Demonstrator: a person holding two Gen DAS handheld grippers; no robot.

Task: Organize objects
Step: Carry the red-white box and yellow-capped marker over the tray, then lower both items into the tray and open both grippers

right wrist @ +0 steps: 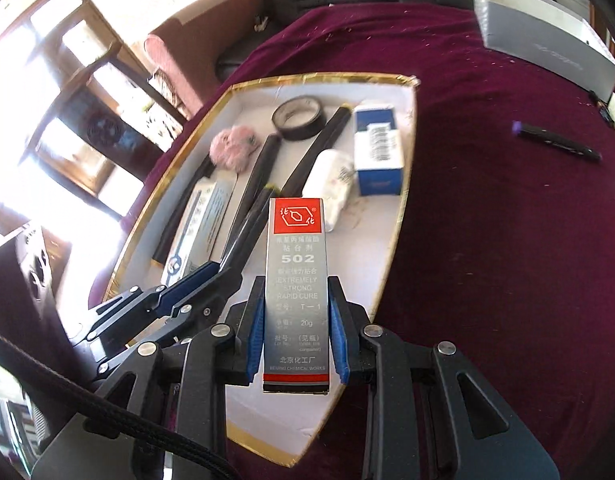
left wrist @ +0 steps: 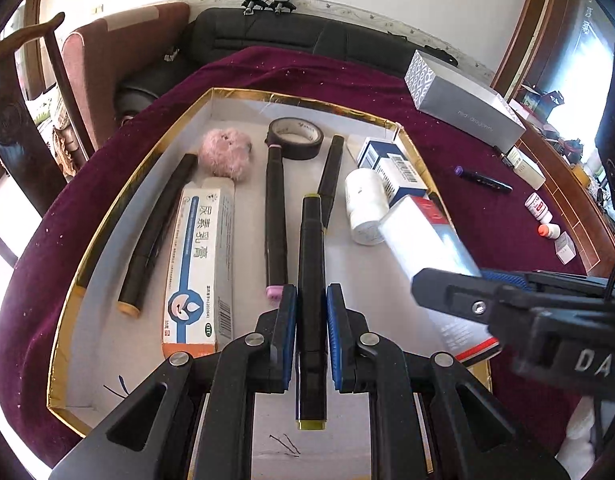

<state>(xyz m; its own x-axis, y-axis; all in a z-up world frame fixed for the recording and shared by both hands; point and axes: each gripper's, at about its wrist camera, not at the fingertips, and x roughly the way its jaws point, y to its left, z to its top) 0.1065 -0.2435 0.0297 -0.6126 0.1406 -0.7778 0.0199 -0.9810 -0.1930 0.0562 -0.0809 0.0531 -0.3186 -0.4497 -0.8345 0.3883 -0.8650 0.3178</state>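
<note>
My left gripper (left wrist: 311, 300) is shut on a black marker (left wrist: 311, 248) with olive-yellow ends, and holds it lengthwise over the white gold-rimmed tray (left wrist: 107, 216). My right gripper (right wrist: 296, 280) is shut on a silver and red 502 glue box (right wrist: 295, 240) above the tray's (right wrist: 403, 208) right part. In the left wrist view the right gripper (left wrist: 439, 284) comes in from the right with the glue box (left wrist: 427, 236). The right wrist view shows the left gripper (right wrist: 223, 268) and its marker (right wrist: 247, 220) at lower left.
In the tray lie a pink fluffy ball (left wrist: 223, 152), a tape roll (left wrist: 295, 138), several black markers, an ointment box (left wrist: 199, 268), a white bottle (left wrist: 365, 208) and blue-white boxes (left wrist: 395, 168). On the maroon cloth are a grey box (left wrist: 467, 108), a purple-capped pen (left wrist: 483, 180) and small bottles (left wrist: 541, 208).
</note>
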